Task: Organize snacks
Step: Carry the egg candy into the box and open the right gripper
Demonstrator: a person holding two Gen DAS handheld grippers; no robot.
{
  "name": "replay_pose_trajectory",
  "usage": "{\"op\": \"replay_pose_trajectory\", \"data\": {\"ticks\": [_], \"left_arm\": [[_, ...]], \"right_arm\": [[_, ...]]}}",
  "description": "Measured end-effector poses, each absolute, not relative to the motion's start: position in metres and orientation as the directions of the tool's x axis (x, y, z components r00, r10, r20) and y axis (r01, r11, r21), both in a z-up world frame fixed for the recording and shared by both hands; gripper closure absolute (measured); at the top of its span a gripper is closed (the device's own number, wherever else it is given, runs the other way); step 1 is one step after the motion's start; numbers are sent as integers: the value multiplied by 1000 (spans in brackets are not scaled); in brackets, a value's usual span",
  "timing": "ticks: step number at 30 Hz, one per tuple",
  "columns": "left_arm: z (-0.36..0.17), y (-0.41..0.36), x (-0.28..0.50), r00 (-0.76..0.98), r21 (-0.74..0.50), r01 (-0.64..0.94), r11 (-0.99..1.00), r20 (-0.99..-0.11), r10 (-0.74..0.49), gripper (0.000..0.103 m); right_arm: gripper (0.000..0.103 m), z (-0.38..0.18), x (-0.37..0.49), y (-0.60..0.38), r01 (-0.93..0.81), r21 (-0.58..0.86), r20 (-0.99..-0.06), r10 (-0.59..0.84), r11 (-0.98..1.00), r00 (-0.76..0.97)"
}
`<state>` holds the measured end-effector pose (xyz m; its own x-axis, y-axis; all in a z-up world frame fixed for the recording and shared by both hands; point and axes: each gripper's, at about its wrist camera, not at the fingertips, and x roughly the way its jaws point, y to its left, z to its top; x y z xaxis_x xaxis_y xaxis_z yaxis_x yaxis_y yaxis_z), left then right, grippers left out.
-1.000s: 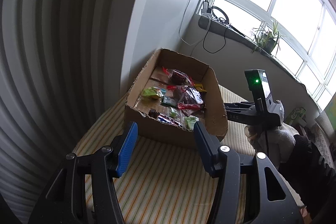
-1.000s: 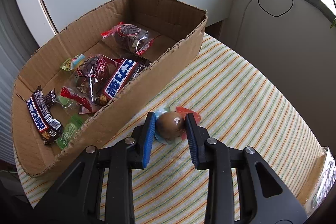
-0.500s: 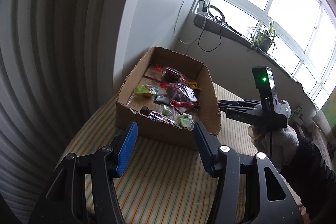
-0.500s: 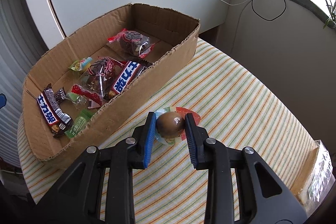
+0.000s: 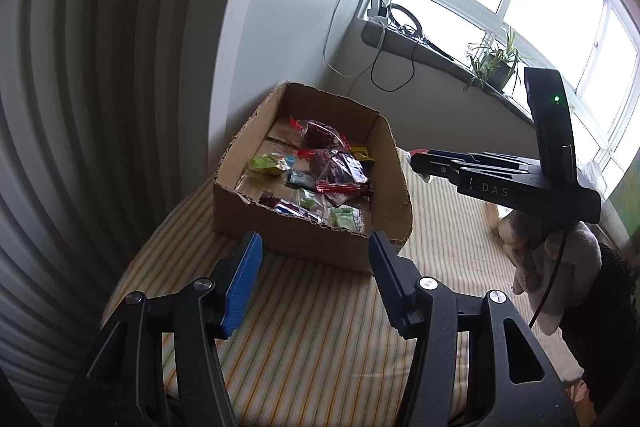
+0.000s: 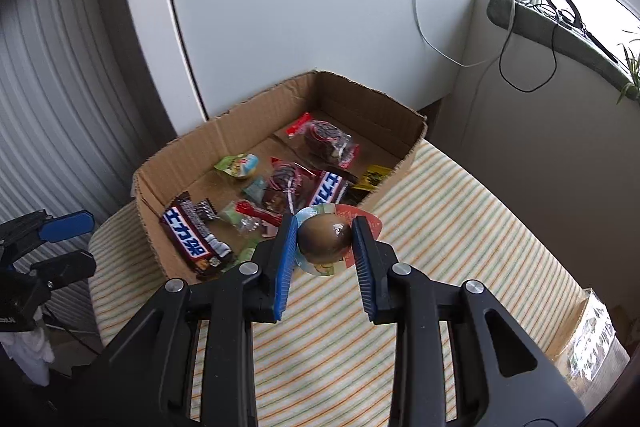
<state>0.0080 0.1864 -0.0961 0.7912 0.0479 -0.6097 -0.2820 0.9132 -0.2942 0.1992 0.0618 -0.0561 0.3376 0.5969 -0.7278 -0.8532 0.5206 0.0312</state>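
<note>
The right gripper (image 6: 325, 239) is clamped on a brown egg-shaped snack (image 6: 323, 238) in a clear wrapper, held in the air just beside the near corner of the cardboard box (image 6: 352, 99), perhaps above its rim. The box sits on a striped cloth (image 6: 460, 227) and holds chocolate bars (image 6: 195, 233) and other packets. The left gripper (image 5: 314, 277) hangs with jaws apart and empty, near the box's front wall
</note>
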Motion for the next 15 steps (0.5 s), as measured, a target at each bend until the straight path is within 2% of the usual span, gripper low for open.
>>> {"op": "replay_pose_trajectory", "data": {"ticks": [15], "left_arm": [[-96,178,4,787,-278,-277,920,-614,52,48]], "right_arm": [[74,-63,176,101,-882,32,-739,605,470,295]]}}
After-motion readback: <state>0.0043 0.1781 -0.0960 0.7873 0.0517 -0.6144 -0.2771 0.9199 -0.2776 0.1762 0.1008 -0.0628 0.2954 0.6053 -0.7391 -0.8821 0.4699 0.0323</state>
